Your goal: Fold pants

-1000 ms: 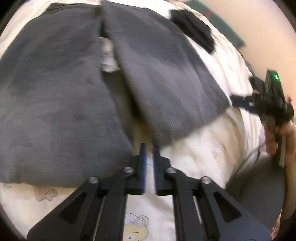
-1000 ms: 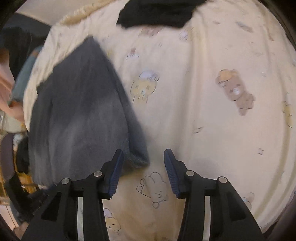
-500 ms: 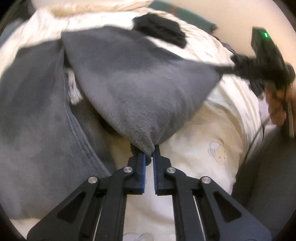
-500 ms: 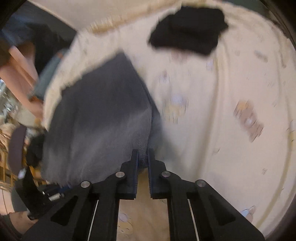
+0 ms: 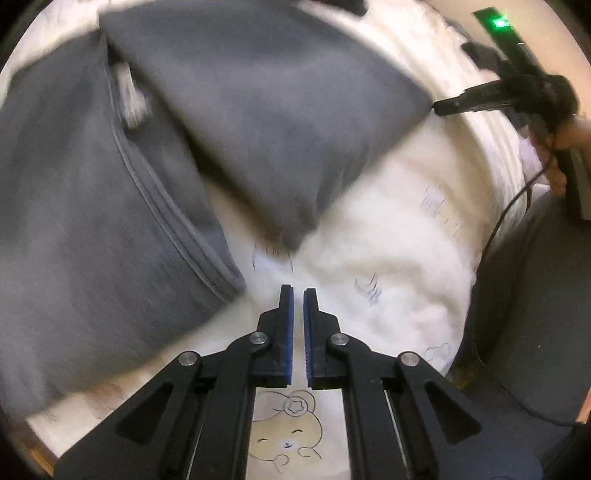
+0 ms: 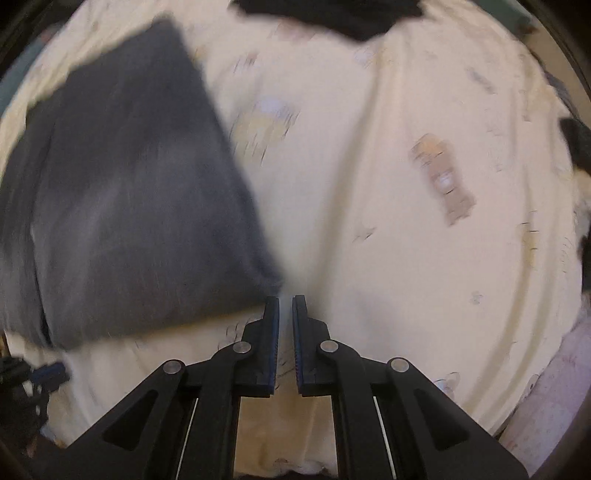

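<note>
The grey pants (image 5: 110, 206) lie on a cream bed sheet (image 5: 388, 229), one leg (image 5: 280, 110) lifted and stretched above the sheet. My left gripper (image 5: 298, 291) has its jaws nearly together with nothing between them; the leg's near corner (image 5: 291, 236) hangs just ahead of it. In the left wrist view my right gripper (image 5: 437, 108) touches the leg's far corner. In the right wrist view the right gripper (image 6: 285, 300) has jaws close together, with the grey leg's (image 6: 140, 206) corner (image 6: 271, 282) just ahead of its tips; whether cloth is pinched I cannot tell. Both views are blurred.
A black garment (image 6: 332, 14) lies at the far end of the bed. The sheet carries cartoon bear prints (image 5: 284, 435). A dark grey surface (image 5: 535, 314) lies right of the bed. A cable (image 5: 506, 221) hangs from the right hand.
Both grippers moved with the lifted pant leg. The leg's near corner, at my left fingertips half a second ago, now hangs free ahead of them. The right gripper closed on the other corner earlier.
</note>
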`<state>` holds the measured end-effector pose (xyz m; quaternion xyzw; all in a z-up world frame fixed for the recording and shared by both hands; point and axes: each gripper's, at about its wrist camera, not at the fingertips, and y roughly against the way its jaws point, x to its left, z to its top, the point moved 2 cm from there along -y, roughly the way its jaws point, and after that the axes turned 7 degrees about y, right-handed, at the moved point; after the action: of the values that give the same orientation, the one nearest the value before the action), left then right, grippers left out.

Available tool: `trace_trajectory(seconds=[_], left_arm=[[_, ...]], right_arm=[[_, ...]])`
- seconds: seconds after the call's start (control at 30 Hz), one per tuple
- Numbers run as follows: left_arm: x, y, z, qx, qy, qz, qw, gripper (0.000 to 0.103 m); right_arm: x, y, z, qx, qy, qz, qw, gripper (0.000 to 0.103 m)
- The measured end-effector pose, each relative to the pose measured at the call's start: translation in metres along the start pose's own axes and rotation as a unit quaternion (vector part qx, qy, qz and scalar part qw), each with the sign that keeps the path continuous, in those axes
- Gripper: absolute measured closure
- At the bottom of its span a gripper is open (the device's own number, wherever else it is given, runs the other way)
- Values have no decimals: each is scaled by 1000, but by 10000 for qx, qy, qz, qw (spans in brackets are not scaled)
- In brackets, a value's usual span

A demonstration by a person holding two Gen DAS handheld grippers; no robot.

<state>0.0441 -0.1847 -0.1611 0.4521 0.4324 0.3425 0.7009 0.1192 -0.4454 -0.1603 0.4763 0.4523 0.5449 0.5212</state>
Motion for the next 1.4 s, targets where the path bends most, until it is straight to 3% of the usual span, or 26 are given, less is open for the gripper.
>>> trace_trajectory(seconds=[0.1, 0.13, 0.17, 0.2, 0.23, 0.27, 0.3, 0.37, 0.4, 0.5, 0.57, 0.6, 0.67, 0.7, 0.73, 0.77, 0.8, 0.83, 0.93, 1.0, 1.07, 1.13, 1.17, 1.23, 1.3, 1.4], left_arm=[[7, 38, 20, -841, 559, -547, 9934, 99], [9, 43, 31, -1039, 705, -667, 9898, 95], [12, 44, 41, -1203, 862, -638, 9869, 88], [14, 35, 55, -1165, 1082, -323, 9868, 86], [16, 24, 63, -1047, 1170, -238, 9873, 86], [15, 5, 71, -860, 1211, -333, 9884, 86], [14, -11, 74, -683, 1263, -328, 9891, 86], [14, -47, 67, -107, 1307, -15, 9914, 87], [13, -64, 57, 173, 1254, 124, 9919, 86], [2, -61, 43, 157, 831, 299, 9960, 85], [0, -58, 41, 250, 849, 301, 9956, 84], [0, -54, 41, 271, 942, 293, 9948, 84], [-4, -37, 43, 12, 1046, 249, 9942, 85], [-11, -24, 47, -385, 1015, 180, 9939, 84], [-15, -16, 45, -617, 960, 161, 9933, 71], [-20, -12, 49, -801, 877, 190, 9927, 44], [-24, -15, 54, -843, 843, 300, 9924, 32], [-22, -23, 54, -726, 899, 468, 9922, 27], [-7, -77, 47, 350, 1221, 699, 9894, 31], [-10, -71, 41, 205, 1053, 670, 9920, 33], [-16, -55, 30, 235, 754, 729, 9942, 38], [-20, -15, 21, -69, 666, 396, 9970, 38], [-19, 3, 18, -246, 685, 298, 9969, 36], [-10, 47, 12, -754, 753, 299, 9938, 24], [11, 82, 12, -1315, 867, 667, 9853, 14], [49, 109, 10, -1894, 1184, 1146, 9680, 13]], right_arm=[[-13, 37, 6, -944, -349, 148, 9948, 91], [-14, 45, 9, -1241, -430, 466, 9902, 91], [-12, 46, 12, -1327, -465, 830, 9866, 91], [-9, 42, 16, -1267, -483, 1206, 9834, 91], [0, 29, 23, -1036, -467, 1680, 9792, 91], [9, 16, 26, -799, -395, 1853, 9786, 91], [16, 4, 27, -554, -295, 1836, 9810, 91], [25, -29, 24, 115, 43, 1107, 9938, 95], [24, -37, 22, 239, 135, 796, 9964, 103], [0, -37, 18, 217, -318, 637, 9972, 103], [-16, -21, 15, 47, -238, -508, 9984, 103], [-21, -15, 14, -25, -287, -783, 9965, 94], [-27, 1, 14, -413, -775, 531, 9947, 94], [-25, 7, 16, -574, -855, 969, 9900, 94], [-18, 12, 19, -693, -793, 1120, 9881, 94], [-6, 13, 22, -720, -605, 1102, 9894, 94], [7, 8, 22, -657, -424, 1128, 9905, 93], [21, -4, 28, -431, -176, 1239, 9912, 91], [40, -34, 14, 285, 201, 875, 9956, 87], [28, -38, 11, 343, -40, 875, 9956, 91], [12, -23, 11, 83, -235, 342, 9991, 91], [5, -7, 8, -172, -292, -42, 9994, 67], [4, 2, 6, -354, -328, 188, 9987, 63], [9, 20, 0, -612, -389, 1127, 9910, 37], [20, 29, -7, -705, -488, 1814, 9797, 25], [64, 18, -33, -429, -994, 2942, 9496, 25]])
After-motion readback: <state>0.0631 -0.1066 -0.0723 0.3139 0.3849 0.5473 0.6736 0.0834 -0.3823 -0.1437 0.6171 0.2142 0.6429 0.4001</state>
